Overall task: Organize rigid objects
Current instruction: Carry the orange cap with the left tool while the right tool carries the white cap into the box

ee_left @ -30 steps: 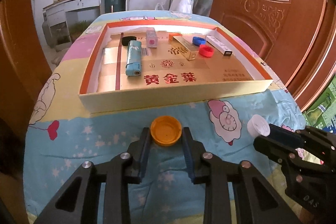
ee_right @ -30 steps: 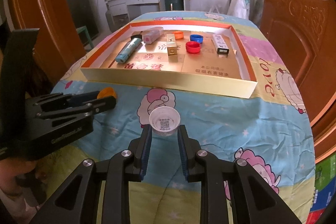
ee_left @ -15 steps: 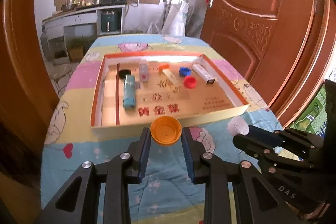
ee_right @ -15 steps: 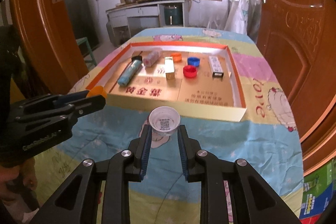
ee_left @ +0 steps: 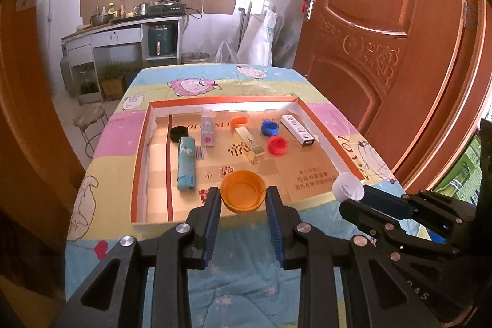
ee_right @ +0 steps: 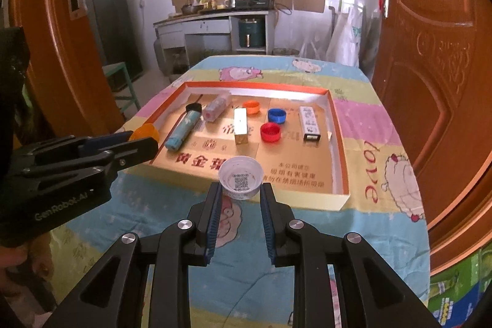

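Most of the sorting looks done — the shallow cardboard tray (ee_left: 140, 162) ahead of both tools already holds a teal lighter (ee_left: 186, 163), a black cap (ee_left: 179, 133), a clear pink-printed box (ee_left: 208, 128), a small orange cap (ee_left: 239, 122), a gold box (ee_left: 249, 145), a blue cap (ee_left: 270, 127), a red cap (ee_left: 277, 145) and a white printed box (ee_left: 297, 130), laid out in loose rows.

Two pieces are left, by my reading, and each is in hand. The left tool (ee_left: 243, 205) is narrowed onto an orange lid (ee_left: 243, 191), open side up, pinched between its blue pads and held over the tray's near edge. The right tool (ee_right: 240, 194) grips a white cap (ee_right: 240, 177) (a printed code shows inside it) the same way, also just above the near rim. Each tool appears at the side of the other's view, so they sit close together.

What remains is probably to carry both forward, set them in free spots beyond the tools — perhaps by the other caps — and release. The flowered bench (ee_right: 384, 239) around the tray shows nothing else loose.
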`<state>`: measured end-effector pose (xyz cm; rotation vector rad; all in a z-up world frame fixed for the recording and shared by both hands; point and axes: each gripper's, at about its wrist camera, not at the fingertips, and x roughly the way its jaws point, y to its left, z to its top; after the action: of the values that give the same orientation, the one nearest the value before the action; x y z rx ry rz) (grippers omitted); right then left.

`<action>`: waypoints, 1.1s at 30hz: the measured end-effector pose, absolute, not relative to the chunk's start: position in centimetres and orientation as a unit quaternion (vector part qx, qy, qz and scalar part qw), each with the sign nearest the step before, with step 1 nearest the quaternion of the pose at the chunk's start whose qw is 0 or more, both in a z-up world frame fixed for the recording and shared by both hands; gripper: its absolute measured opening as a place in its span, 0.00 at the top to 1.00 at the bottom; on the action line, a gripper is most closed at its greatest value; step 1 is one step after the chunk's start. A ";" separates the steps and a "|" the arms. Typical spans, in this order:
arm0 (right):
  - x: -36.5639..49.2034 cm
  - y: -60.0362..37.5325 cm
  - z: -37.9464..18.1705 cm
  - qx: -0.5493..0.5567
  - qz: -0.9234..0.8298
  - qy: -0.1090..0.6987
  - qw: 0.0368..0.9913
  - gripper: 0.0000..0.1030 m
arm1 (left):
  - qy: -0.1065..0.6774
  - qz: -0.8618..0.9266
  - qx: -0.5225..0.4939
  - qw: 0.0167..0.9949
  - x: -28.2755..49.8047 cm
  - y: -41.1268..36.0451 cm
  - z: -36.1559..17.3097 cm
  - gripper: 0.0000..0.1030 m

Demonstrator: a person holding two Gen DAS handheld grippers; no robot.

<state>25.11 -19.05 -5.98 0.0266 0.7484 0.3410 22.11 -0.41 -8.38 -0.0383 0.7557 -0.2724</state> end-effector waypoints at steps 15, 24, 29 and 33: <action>30.1 -20.9 -6.7 0.018 0.147 0.366 0.919 0.75 | 0.381 -0.127 -0.030 0.915 27.4 -1.0 -9.7 0.70; 33.3 -21.3 -8.4 0.020 0.145 0.380 0.913 0.75 | 0.402 -0.120 -0.035 0.907 30.6 -1.1 -11.7 0.70; 34.7 -21.3 -9.3 0.024 0.144 0.389 0.910 0.75 | 0.413 -0.116 -0.035 0.903 31.7 -1.0 -12.7 0.70; 35.4 -21.3 -9.7 0.025 0.143 0.393 0.908 0.75 | 0.420 -0.113 -0.034 0.900 32.4 -1.0 -13.4 0.70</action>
<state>35.35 -21.34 -9.71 0.0509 0.8108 0.2953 32.35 -0.99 -13.40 -0.0708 0.8689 -0.2346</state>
